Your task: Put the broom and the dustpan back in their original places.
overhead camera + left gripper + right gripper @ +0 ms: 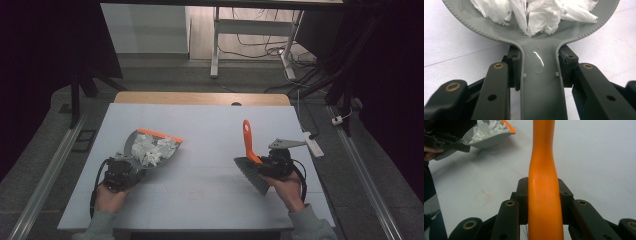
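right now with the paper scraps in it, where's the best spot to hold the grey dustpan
By its narrow flat handle, from the rear, jaws squeezing its two side edges as the left gripper does. The dustpan flares wide ahead, and the paper scraps stay clear.

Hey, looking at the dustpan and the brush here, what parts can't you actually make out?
- Dustpan: its front lip is cut off by the top edge of the left gripper view.
- Brush: its bristles lie below the bottom edge of the right gripper view.
- Paper scraps: too small in the high view to count.
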Demonstrator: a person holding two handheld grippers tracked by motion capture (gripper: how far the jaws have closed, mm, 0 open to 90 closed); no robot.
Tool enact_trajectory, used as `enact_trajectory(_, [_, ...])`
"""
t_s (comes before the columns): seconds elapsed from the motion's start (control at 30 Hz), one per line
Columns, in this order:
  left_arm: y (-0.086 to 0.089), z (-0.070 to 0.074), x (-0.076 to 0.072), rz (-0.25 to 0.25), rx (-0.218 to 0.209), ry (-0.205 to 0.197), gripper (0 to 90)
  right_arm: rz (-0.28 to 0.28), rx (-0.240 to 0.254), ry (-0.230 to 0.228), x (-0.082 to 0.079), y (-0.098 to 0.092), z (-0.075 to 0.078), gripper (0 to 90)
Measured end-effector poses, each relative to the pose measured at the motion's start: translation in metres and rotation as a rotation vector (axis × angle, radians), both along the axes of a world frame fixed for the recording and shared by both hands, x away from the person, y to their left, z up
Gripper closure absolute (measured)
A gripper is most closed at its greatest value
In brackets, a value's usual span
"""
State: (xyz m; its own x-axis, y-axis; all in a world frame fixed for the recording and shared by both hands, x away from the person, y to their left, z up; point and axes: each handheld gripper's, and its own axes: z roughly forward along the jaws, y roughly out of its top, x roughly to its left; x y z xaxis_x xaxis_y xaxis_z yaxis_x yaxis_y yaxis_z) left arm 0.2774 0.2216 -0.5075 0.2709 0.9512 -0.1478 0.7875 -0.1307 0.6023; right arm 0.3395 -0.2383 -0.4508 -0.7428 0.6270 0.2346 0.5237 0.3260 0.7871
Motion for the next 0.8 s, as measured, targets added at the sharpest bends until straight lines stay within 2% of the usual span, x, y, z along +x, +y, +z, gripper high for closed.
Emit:
enact_trajectory(0.17, [-0.003,-0.006,0.01,0.049,0.022,0.014,61.9,0.006,-0.008,-0.009,-0.001,-0.001,0.005,70.0])
enact_trajectory(0.3, [-0.003,-0.009,0.014,0.088,0.022,0.016,61.9,0.018,0.001,0.008,0.0,-0.001,0.004,70.0])
enact_trajectory(0.5, [-0.005,-0.014,0.018,0.11,-0.001,0.03,61.8,0.043,-0.014,0.048,0.002,0.002,-0.001,70.0])
enact_trajectory(0.67, [-0.009,-0.017,0.021,0.127,-0.001,0.035,61.7,0.051,-0.023,0.066,0.003,0.003,-0.004,70.0])
enact_trajectory(0.8, [-0.012,-0.02,0.024,0.146,0.015,0.038,61.6,0.052,-0.036,0.084,0.005,0.004,-0.009,70.0])
